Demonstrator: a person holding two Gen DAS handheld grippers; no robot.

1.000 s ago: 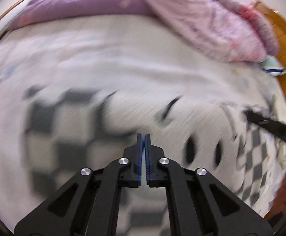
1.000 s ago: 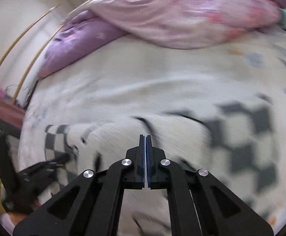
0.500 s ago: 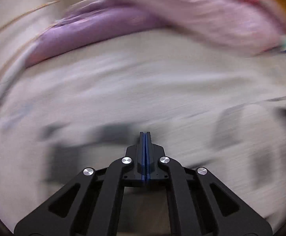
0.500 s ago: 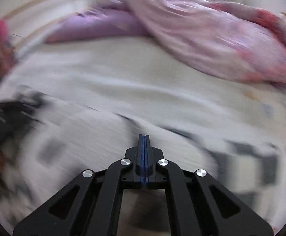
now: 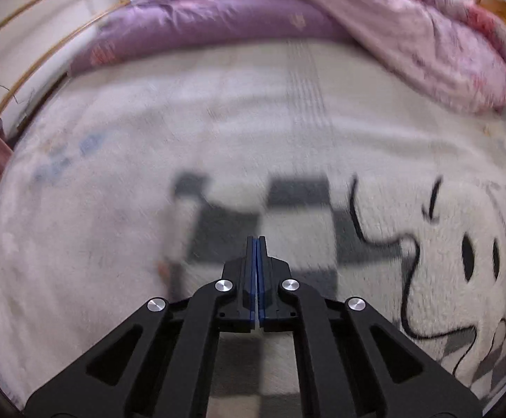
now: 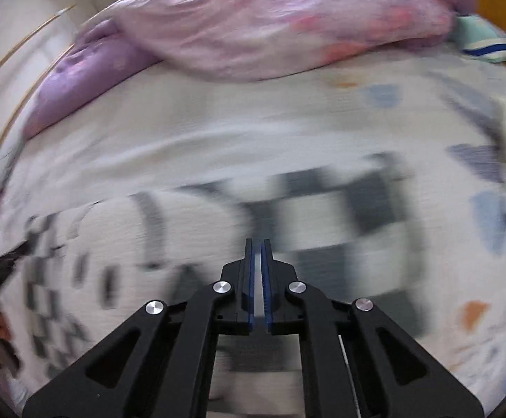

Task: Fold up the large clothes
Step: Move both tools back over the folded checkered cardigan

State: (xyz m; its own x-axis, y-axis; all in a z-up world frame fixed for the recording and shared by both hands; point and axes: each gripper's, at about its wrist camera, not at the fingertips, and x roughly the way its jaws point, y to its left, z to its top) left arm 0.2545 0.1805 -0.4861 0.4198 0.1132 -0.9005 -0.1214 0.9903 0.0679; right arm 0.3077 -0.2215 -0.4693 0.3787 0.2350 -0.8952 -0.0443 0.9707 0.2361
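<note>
a fleecy white garment (image 5: 437, 271) with grey checks and a cartoon face lies spread on the bed sheet (image 5: 253, 122), below the pink duvet (image 5: 409, 35). the left gripper (image 5: 256, 244) has its fingers pressed together above the garment; the right gripper (image 6: 258, 247) shows a thin gap.

Soft, even daylight fills both views, with a bright window patch at the top edge of the right wrist view. Shadows are faint. Motion blur smears the checkered garment (image 5: 298, 216) and the bed (image 5: 253, 104), heaviest at the centre of the right wrist view; the black fingers (image 6: 251, 278) at the bottom stay sharp. Fisheye distortion bows the scene, with dark vignetting in the corners.
</note>
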